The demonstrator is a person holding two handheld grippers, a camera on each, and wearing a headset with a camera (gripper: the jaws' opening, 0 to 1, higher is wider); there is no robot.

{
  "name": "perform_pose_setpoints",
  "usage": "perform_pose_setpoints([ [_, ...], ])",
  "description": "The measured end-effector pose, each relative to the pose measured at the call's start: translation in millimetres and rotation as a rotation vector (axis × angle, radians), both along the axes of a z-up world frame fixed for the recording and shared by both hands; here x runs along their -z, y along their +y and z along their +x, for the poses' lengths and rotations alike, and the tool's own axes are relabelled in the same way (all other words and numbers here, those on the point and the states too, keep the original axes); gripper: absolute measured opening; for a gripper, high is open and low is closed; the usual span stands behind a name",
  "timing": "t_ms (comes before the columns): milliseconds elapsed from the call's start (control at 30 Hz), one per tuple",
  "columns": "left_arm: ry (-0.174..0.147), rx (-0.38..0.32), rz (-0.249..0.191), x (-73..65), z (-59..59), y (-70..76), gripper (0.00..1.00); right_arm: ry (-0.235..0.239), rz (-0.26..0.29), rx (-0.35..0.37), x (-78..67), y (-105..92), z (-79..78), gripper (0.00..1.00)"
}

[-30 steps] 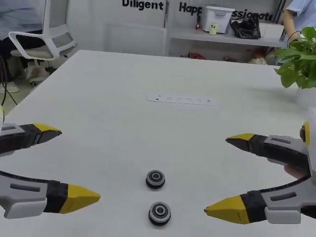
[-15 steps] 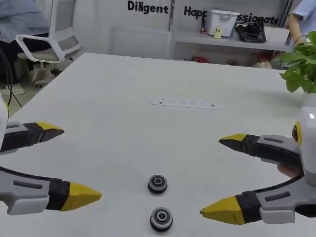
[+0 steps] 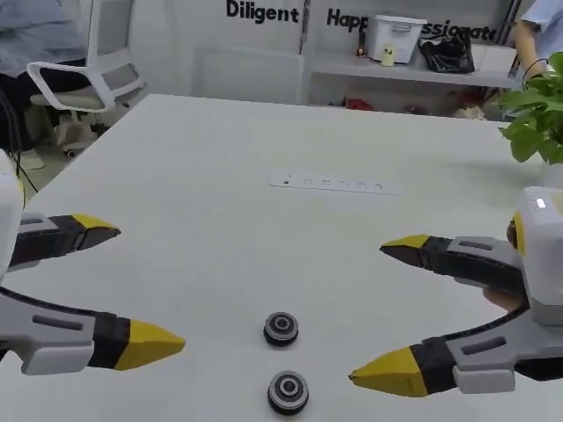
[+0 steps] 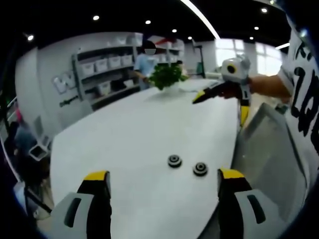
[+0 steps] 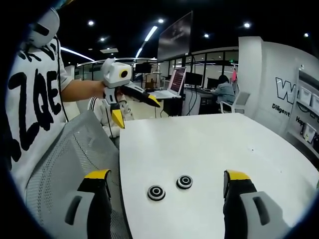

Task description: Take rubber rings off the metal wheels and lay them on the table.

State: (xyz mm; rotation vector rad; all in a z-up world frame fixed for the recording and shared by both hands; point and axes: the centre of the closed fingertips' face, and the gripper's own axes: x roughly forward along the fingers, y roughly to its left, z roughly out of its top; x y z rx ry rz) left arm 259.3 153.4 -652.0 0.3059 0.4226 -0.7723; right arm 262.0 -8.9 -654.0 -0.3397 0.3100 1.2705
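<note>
Wheels (image 3: 281,328) (image 3: 288,391) on table (image 3: 264,132), jaws wide apart.
We note the two wheels close together by the table's near edge; left gripper (image 3: 148,287) hovers over its left side, right gripper (image 3: 369,314) over its right, both empty.

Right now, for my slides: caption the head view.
Open left gripper and open right gripper flank two rubber-ringed metal wheels on a white table.
</note>
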Motion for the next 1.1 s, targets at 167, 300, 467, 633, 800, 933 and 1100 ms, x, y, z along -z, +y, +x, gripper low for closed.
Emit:
perform_pose_setpoints([
  [167,0.001,0.012,0.001,0.8,2.0,-3.0,0.9,0.002,-0.002,-0.004,1.3,0.7,1.4,0.89],
  [300,0.004,0.017,-0.001,1.5,4.0,-3.7,0.9,0.003,-0.005,-0.011,2.7,2.1,1.5,0.89],
  [467,0.006,0.023,-0.002,2.2,6.1,-4.3,0.89,0.002,-0.004,-0.018,3.6,4.6,1.6,0.89],
  [633,0.009,0.027,-0.006,3.2,7.6,-5.3,0.89,-0.001,-0.007,-0.023,4.5,5.5,2.1,0.88],
  [800,0.012,0.038,-0.002,5.5,8.5,-7.8,0.89,0.001,-0.014,-0.03,7.9,5.5,1.8,0.87],
  [933,0.013,0.045,0.0,6.5,9.2,-10.0,0.89,0.002,-0.016,-0.035,9.9,5.9,1.3,0.87],
  [1100,0.016,0.055,0.001,8.7,10.0,-13.2,0.88,0.009,-0.019,-0.037,13.7,6.1,1.7,0.86],
])
